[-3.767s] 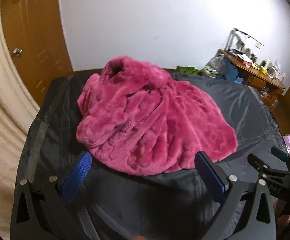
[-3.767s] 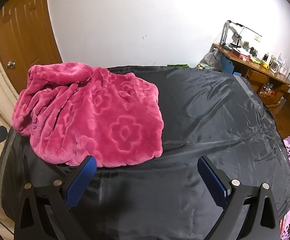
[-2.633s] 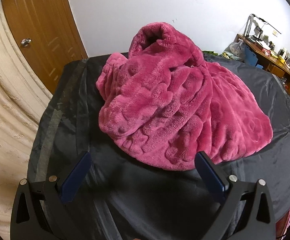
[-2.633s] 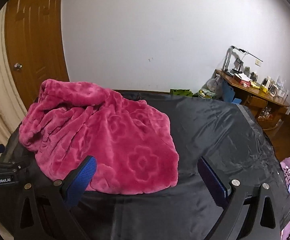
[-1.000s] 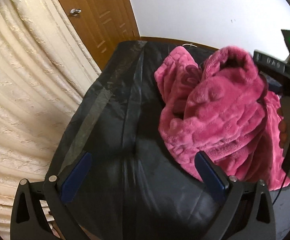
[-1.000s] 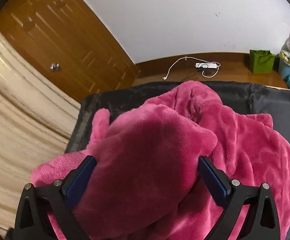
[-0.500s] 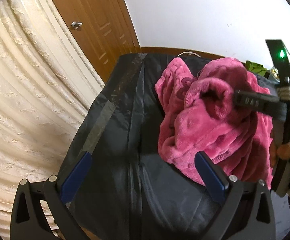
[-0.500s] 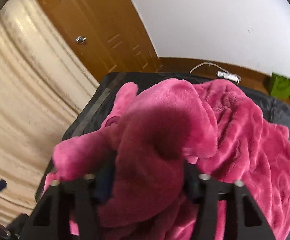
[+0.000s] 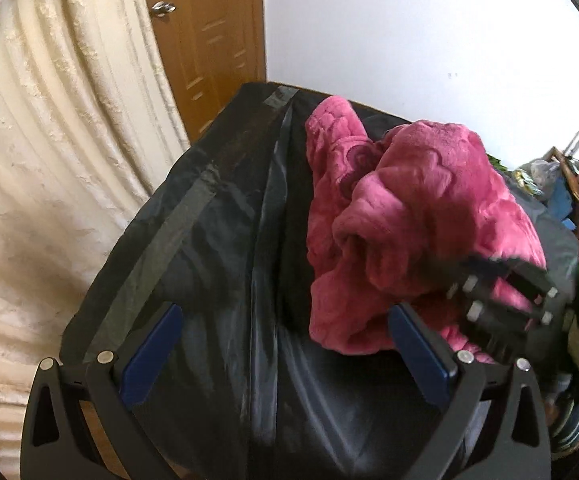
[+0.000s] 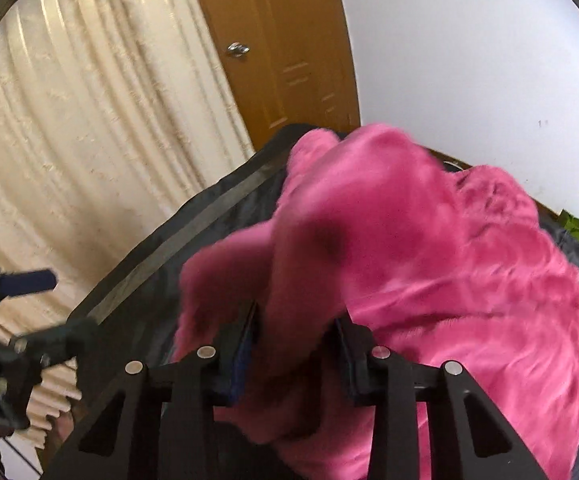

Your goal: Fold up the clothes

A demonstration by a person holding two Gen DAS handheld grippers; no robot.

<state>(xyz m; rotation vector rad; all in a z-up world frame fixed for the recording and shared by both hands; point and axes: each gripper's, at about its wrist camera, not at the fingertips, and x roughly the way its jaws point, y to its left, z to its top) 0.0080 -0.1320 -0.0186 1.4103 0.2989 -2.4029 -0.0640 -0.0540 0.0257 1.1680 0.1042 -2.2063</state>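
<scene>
Right wrist view: right hand-held gripper (image 10: 295, 340) seen closing on bunched pink fleece garment (image 10: 429, 264) for spreading, left hand-held gripper (image 9: 285, 352) kept wide open, empty

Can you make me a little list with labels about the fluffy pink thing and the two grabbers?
garment: fluffy pink robe, crumpled
resting on: black sheet
right gripper: jaws closing, a bunch of the robe between them
left gripper: open, nothing between its fingers, above bare sheet beside the robe
background: cream curtain, wooden door, white wall
folding: not yet done
</scene>
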